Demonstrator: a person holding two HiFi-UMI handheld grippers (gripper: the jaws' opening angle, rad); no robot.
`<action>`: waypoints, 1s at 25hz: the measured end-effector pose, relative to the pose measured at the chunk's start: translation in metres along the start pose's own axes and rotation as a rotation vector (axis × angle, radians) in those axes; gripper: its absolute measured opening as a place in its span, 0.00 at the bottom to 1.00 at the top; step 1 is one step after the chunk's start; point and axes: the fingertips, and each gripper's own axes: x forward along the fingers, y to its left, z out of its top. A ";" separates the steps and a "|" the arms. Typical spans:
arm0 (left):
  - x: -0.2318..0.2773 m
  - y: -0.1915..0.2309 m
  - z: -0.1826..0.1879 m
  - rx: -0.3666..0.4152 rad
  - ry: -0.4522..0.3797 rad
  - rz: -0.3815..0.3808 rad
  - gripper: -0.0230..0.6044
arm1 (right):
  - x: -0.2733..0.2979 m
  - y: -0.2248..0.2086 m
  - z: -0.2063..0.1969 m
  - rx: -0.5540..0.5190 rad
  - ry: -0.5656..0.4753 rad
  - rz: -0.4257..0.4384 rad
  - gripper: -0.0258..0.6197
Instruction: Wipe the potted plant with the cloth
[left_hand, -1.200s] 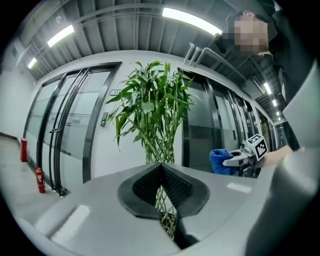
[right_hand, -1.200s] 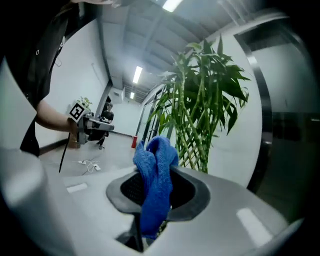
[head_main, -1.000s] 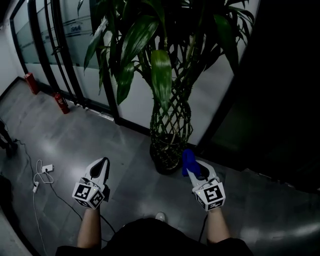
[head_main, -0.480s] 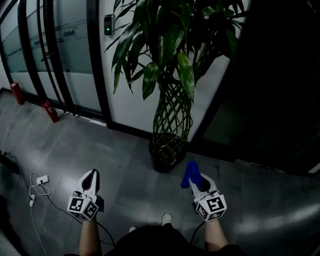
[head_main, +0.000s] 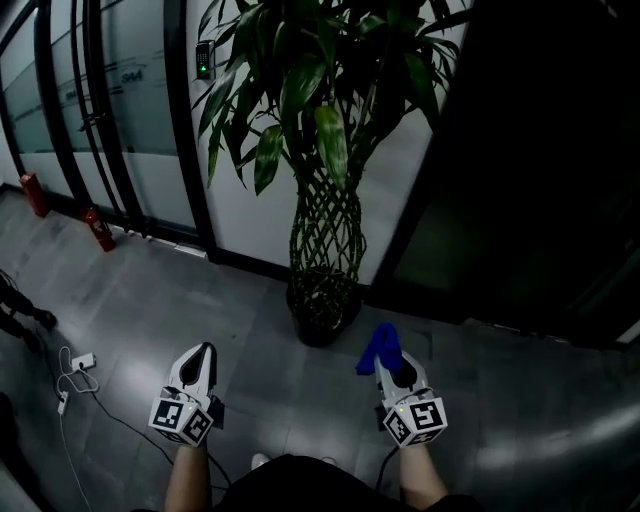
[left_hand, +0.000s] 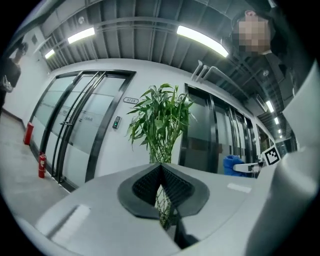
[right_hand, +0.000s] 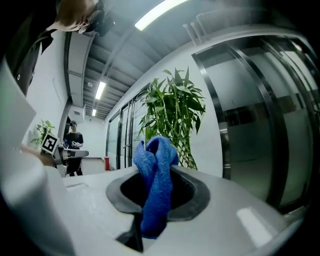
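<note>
A tall potted plant (head_main: 325, 200) with a braided stem and long green leaves stands in a dark pot (head_main: 318, 308) against the white wall; it also fills the middle of the left gripper view (left_hand: 160, 120) and the right gripper view (right_hand: 172, 115). My right gripper (head_main: 387, 362) is shut on a blue cloth (head_main: 380, 345) (right_hand: 155, 185), low and a little right of the pot. The left gripper (head_main: 200, 358) hangs to the left, shut and empty, its jaws meeting at the tips (left_hand: 161, 172). Both are well short of the leaves.
Glass doors with black frames (head_main: 110, 120) run along the left. Two red fire extinguishers (head_main: 96, 228) stand by them. A white cable and plug (head_main: 78, 362) lie on the grey floor at left. A dark panel (head_main: 540, 160) fills the right. A person (right_hand: 75, 147) stands far off.
The view has shifted slightly, so the plant sits a little left of where it was. Both grippers stay low in front of me, the right still holding the blue cloth.
</note>
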 end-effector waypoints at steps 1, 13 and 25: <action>0.002 -0.009 -0.001 -0.005 0.005 -0.018 0.05 | -0.003 0.000 -0.001 0.002 0.002 0.001 0.18; -0.023 -0.005 -0.013 0.080 0.052 -0.012 0.05 | -0.016 -0.003 0.001 0.004 -0.012 -0.006 0.17; -0.010 -0.009 0.003 0.051 0.013 -0.038 0.05 | -0.001 0.015 0.001 -0.021 -0.031 0.022 0.17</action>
